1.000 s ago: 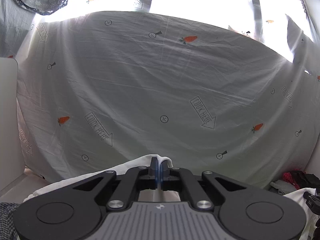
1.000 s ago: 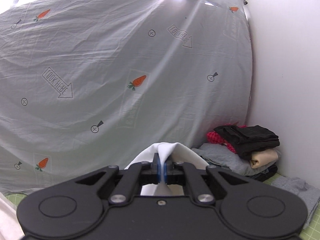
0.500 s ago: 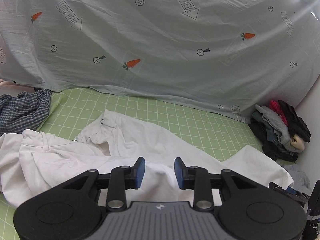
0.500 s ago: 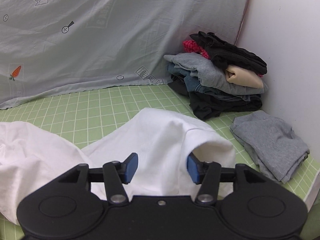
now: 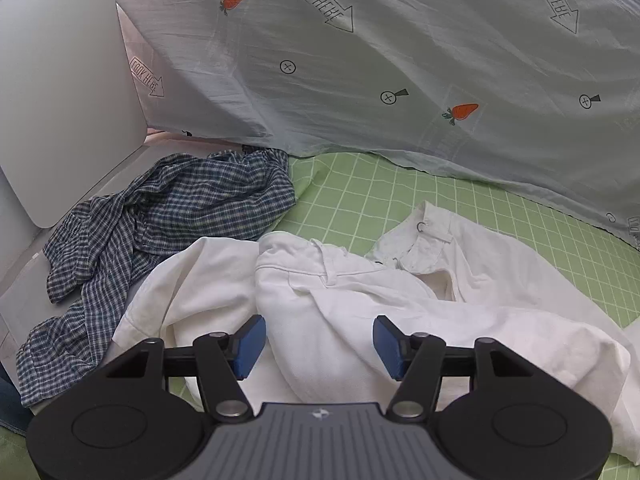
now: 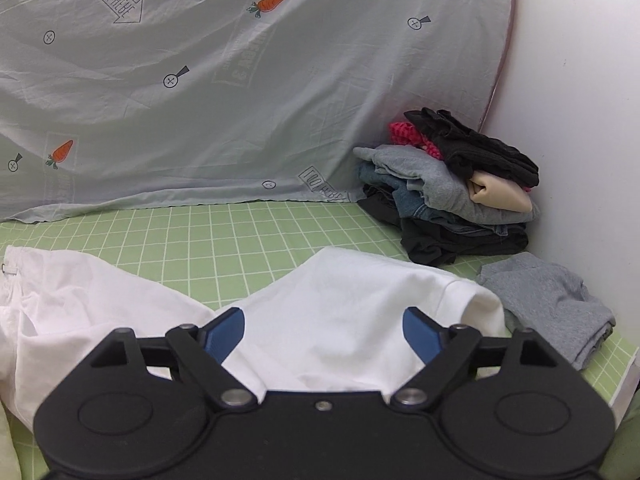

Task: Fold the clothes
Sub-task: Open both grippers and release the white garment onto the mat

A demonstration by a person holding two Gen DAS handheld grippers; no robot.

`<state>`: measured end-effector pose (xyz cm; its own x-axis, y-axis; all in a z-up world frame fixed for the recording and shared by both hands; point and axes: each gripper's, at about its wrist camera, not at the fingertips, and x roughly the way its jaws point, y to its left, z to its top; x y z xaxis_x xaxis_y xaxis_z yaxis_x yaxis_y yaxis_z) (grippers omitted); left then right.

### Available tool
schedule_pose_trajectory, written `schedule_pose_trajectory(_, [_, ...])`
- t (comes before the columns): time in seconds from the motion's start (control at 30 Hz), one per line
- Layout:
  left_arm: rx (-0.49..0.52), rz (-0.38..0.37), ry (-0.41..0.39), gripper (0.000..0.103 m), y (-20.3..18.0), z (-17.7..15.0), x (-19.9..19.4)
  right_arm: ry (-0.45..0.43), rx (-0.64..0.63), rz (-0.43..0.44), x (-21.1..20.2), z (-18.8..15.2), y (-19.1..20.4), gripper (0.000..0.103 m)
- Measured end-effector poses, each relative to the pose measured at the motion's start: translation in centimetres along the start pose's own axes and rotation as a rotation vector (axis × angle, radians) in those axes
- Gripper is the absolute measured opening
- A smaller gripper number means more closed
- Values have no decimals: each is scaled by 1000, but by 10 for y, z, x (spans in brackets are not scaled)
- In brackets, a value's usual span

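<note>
Both grippers let go within the last second: a second ago each was pinched on white cloth held up high; now the left gripper and right gripper stand wide open, empty. The white trousers lie spread but rumpled on the green grid mat, filling lower centre of both views, cloth directly between and below each pair of jaws. Reads as laid out, fold pending.
</note>
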<state>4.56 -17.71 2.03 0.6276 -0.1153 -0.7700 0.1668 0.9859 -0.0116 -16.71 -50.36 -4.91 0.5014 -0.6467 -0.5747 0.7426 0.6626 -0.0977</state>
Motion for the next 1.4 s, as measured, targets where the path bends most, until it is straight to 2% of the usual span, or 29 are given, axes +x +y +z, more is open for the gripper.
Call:
schedule_pose_trajectory(0.17, [35,-51,42,67,4,5,28,132,-13,102,25,-12,29,90])
schedule_pose_trajectory(0.37, [77,-75,91,70,8,13,69,176,-51,202,65,-7,74,90])
schedule_pose_trajectory(0.57, [69,-106,173,70,24,13,105,269,-117,309,117,-1,136,89])
schedule_pose_trajectory(0.67, [60,-122,205,70,34,11,119,272,-133,291,133,1,164,96])
schedule_pose_trajectory(0.7, [56,-127,216,71,37,11,124,276,-121,280,138,3,171,102])
schedule_pose_trajectory(0.77, [37,-138,230,71,46,10,131,268,-139,291,146,11,189,103])
schedule_pose_trajectory(0.93, [-13,-38,208,71,82,15,144,253,-217,365,172,33,255,103])
schedule_pose_trajectory(1.1, [-64,74,181,71,119,21,158,208,-331,489,186,48,355,103])
schedule_pose_trajectory(1.27, [-114,186,153,71,156,27,171,171,-462,640,182,53,455,103])
schedule_pose_trajectory(1.33, [-130,198,144,71,162,27,167,162,-510,694,179,55,489,103])
schedule_pose_trajectory(1.4, [-144,199,137,71,164,27,158,178,-511,697,177,59,499,103])
